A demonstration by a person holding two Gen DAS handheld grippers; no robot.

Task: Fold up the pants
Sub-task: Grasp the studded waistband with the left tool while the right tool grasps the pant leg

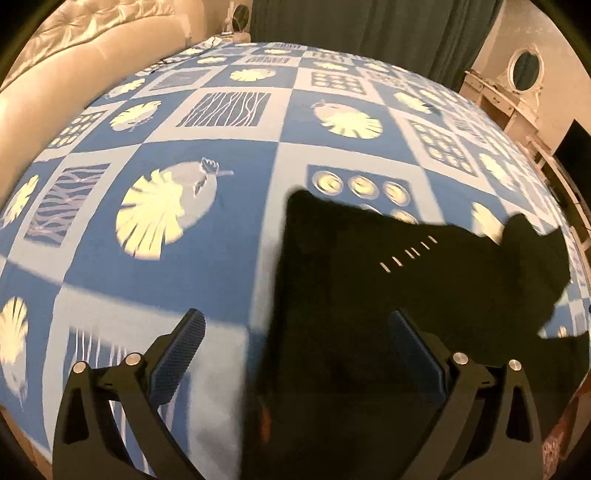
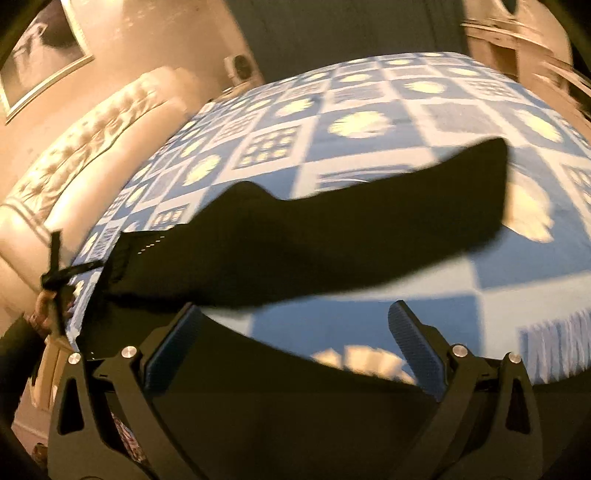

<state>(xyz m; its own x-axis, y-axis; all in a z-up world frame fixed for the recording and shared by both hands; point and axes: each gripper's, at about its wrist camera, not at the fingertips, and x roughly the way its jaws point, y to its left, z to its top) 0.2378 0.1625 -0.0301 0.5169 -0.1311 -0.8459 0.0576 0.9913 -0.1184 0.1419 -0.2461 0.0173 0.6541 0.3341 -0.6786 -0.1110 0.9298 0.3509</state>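
Black pants lie on the blue patterned bedspread, waistband end near me and a row of small white marks on the cloth. My left gripper is open above the pants' left edge, nothing between its fingers. In the right wrist view the pants stretch from lower left to upper right across the bed, one part hanging over the near edge. My right gripper is open, hovering just in front of the pants' near edge. The other gripper and a hand show at far left, state unclear from here.
A padded cream headboard borders the bed on the left. Dark curtains hang behind. A cream dressing table with an oval mirror stands at the right. A framed picture hangs on the wall.
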